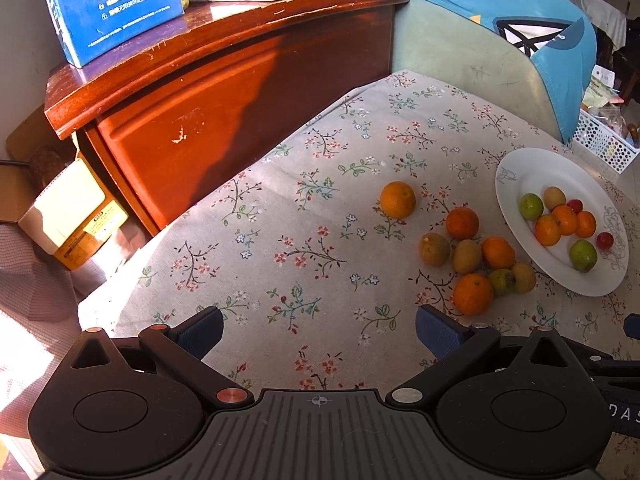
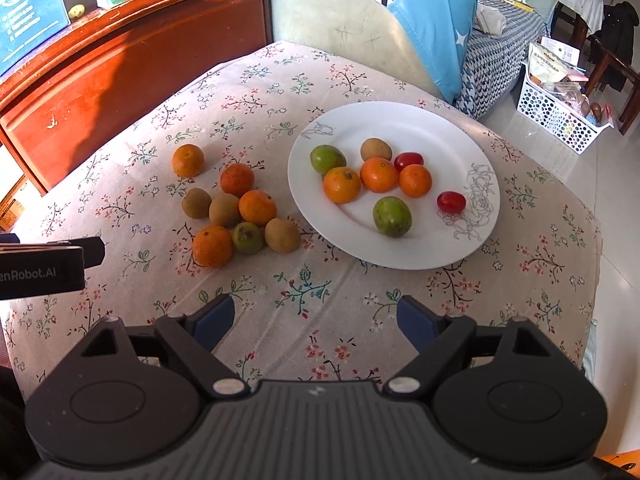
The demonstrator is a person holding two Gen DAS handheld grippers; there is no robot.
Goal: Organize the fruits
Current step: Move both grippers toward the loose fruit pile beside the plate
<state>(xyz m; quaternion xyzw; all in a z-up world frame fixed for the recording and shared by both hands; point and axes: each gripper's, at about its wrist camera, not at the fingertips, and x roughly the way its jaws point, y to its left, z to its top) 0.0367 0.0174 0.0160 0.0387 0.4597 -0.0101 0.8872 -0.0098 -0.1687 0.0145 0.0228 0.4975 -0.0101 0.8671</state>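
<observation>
1. A table under a flowered cloth (image 2: 320,288) fills most of both views; a red-brown wooden cabinet (image 1: 224,92) stands behind its far left edge and a pale chair back (image 2: 344,32) draped with a blue cloth (image 2: 432,20) stands at the far side.
2. The left gripper (image 1: 318,332) hangs over bare cloth at the near side of the table, its two blue-padded fingers (image 1: 200,334) wide apart with nothing between them.
3. The right gripper (image 2: 316,324) also hangs over bare cloth, fingers (image 2: 416,326) spread with only flowered fabric in the gap. No earlier view shows how it got there.
4. A white plate (image 2: 400,120) sits on the cloth ahead of the right gripper and slightly to its right, well beyond the fingertips. It holds three oranges, two green fruits, one brown kiwi and two small red tomatoes.
5. A loose heap of fruit (image 2: 240,216) lies on the cloth just left of the plate: four oranges, three brown kiwis and one greenish fruit, most of them touching. It lies ahead of the right fingers and to their left, and ahead and to the right of the left fingers, clear of both.
6. One single orange (image 1: 397,199) sits apart at the far left end of the heap.
7. The nearest orange (image 1: 473,294) lies just beyond the left gripper's right fingertip, not touching it.
</observation>
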